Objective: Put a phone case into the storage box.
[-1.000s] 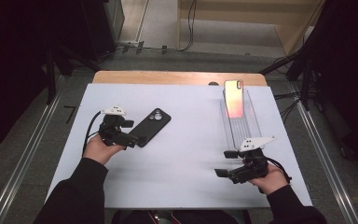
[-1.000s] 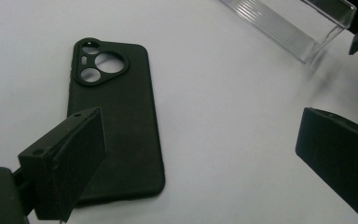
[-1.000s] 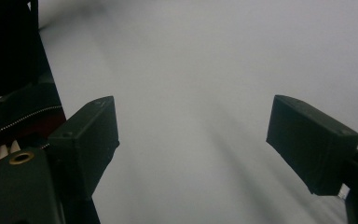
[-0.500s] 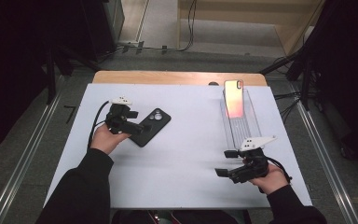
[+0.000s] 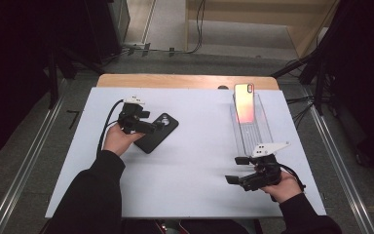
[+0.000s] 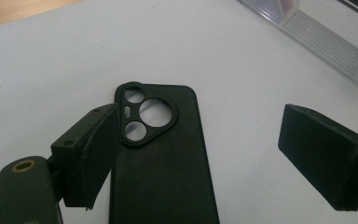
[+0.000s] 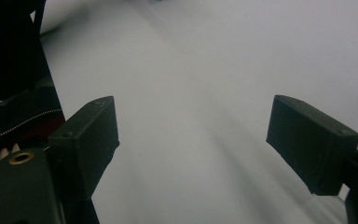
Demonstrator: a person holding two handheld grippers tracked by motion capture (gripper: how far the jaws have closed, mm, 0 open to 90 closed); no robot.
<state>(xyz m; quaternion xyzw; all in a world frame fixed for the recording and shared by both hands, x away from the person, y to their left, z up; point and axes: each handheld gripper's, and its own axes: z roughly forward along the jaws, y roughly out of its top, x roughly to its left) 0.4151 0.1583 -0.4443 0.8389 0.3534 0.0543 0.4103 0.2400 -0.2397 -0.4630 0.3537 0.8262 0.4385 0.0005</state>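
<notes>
A: Start nearest the person and take the black phone case (image 5: 156,132) as the mark. What's closest?

B: The right gripper (image 5: 237,170), held in the right hand (image 5: 281,185) near the front edge of the white table (image 5: 195,146), well to the right of the case and nearer the person. Its jaws stand wide apart with nothing between them; in the right gripper view only bare white surface lies ahead of them. A grey three-cornered plate sits on top of it.

A: And the left one?

B: The left gripper (image 6: 205,154) is right at the case, held in the left hand (image 5: 118,139). Its jaws are spread apart, one on each side of the case's camera end. In the left gripper view the left-side jaw looks to be touching or just overlapping the case's edge beside the camera cutout; the other jaw is clear of it. The case isn't clamped.

A: How does the case lie?

B: Flat on the table, outer side up, three round lens openings in a rounded triangular ring at its far end.

A: Beyond that?

B: Right of the case and farther back, a clear plastic stand (image 5: 253,129) with a smartphone (image 5: 244,102) leaning on it, its surface glowing pink-orange. Past everything runs the table's wooden far edge (image 5: 185,81).
</notes>
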